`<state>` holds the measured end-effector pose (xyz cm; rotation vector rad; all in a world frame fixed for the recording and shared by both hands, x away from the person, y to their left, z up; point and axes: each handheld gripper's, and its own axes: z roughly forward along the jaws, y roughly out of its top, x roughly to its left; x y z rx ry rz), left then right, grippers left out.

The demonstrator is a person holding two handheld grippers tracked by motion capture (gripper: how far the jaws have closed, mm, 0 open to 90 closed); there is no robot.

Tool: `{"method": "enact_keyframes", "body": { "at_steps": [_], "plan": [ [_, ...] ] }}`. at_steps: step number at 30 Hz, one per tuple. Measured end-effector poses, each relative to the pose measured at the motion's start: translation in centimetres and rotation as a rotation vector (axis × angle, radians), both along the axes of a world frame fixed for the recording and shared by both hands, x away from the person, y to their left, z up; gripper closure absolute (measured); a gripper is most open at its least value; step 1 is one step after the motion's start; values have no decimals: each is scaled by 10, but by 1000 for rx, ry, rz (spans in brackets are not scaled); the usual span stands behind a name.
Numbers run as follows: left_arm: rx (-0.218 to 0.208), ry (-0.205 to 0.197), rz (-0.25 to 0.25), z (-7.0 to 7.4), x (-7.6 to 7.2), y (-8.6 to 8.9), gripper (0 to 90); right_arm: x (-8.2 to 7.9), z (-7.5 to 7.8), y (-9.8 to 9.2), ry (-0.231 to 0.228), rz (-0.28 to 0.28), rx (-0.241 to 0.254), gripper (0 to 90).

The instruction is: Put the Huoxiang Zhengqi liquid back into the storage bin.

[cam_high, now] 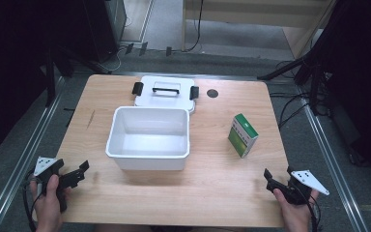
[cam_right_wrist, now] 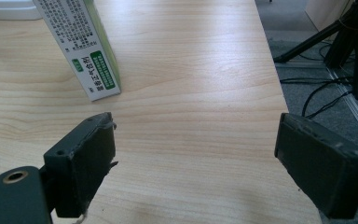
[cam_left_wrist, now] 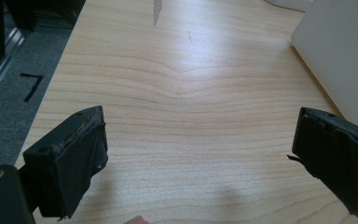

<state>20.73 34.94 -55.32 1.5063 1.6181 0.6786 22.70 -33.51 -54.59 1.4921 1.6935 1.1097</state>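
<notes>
A white plastic bin stands open at the table's middle, its side wall also in the left gripper view. Behind it lies its white lid with a black handle and two black clips. A green and white carton stands upright to the right of the bin; the right gripper view has this carton at upper left. My left gripper is open at the front left corner, jaws wide over bare wood. My right gripper is open at the front right, nothing between its jaws.
The wooden table has a dark round hole near its back edge. Black stands and cables crowd the floor at right, with metal rails along both sides. A black tape mark is on the floor at left.
</notes>
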Motion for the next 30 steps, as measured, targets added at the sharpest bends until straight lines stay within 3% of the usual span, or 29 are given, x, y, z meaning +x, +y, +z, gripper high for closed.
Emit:
{"method": "enact_keyframes", "body": {
  "at_steps": [8,16,21,23,25,30],
  "plan": [
    [3,-10,7,0,0,0,40,0,0,0,2,0,0,125],
    [10,-3,9,0,-1,-1,40,1,1,3,19,15,-33,123],
    [9,-10,9,0,-2,0,40,0,4,0,29,31,7,124],
    [8,-16,9,0,-2,0,40,0,5,0,38,31,-4,126],
    [7,-12,8,0,-2,0,40,1,8,4,61,52,-57,127],
    [8,-10,9,0,-1,-1,40,5,20,7,90,45,-86,129]
  ]
}}
